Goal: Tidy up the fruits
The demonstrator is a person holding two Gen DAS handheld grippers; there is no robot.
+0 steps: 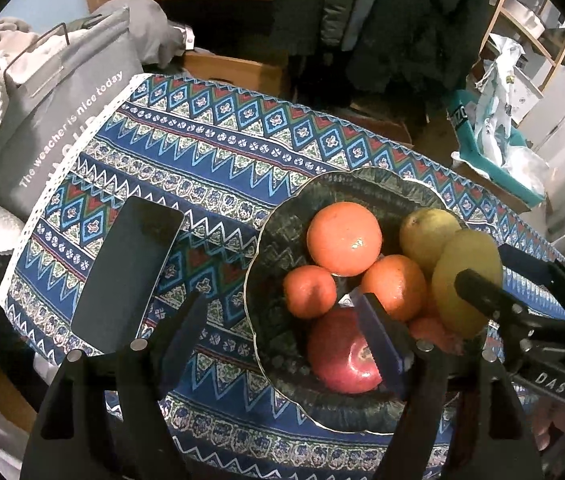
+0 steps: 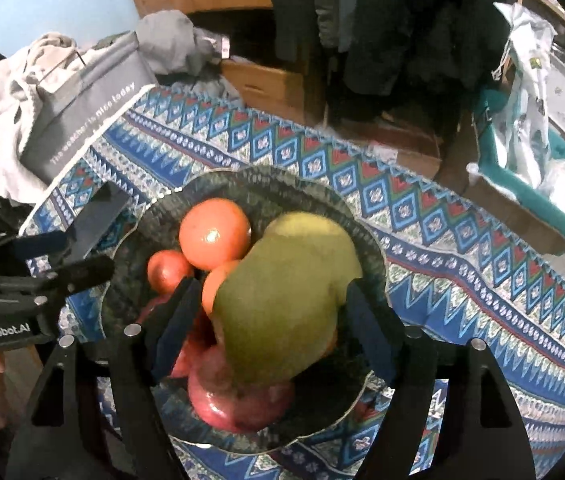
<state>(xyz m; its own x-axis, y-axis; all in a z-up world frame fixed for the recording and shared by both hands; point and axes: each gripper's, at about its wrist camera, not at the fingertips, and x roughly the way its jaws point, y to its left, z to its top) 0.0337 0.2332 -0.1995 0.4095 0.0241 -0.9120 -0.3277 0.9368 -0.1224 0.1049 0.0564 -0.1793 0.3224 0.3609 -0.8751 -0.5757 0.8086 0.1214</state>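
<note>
Patterned blue cloth covers the tabletop (image 1: 210, 152), where a dark scalloped bowl (image 1: 278, 240) holds oranges, a red apple (image 1: 342, 356) and a pear. Right gripper (image 2: 270, 320) jaws seem closed on a green-yellow pear (image 2: 282, 300) above the bowl; releasing it gently comes next. Left gripper (image 1: 282, 320) jaws are open, empty.

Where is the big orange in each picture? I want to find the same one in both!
Left wrist view: the big orange sits right of centre, at the back of the fruit pile in the dark bowl.
Right wrist view: the same orange sits left of centre, just left of the green pear between the right gripper's fingers.
Shared landmark: the grey bag with white writing, upper left in both.
</note>
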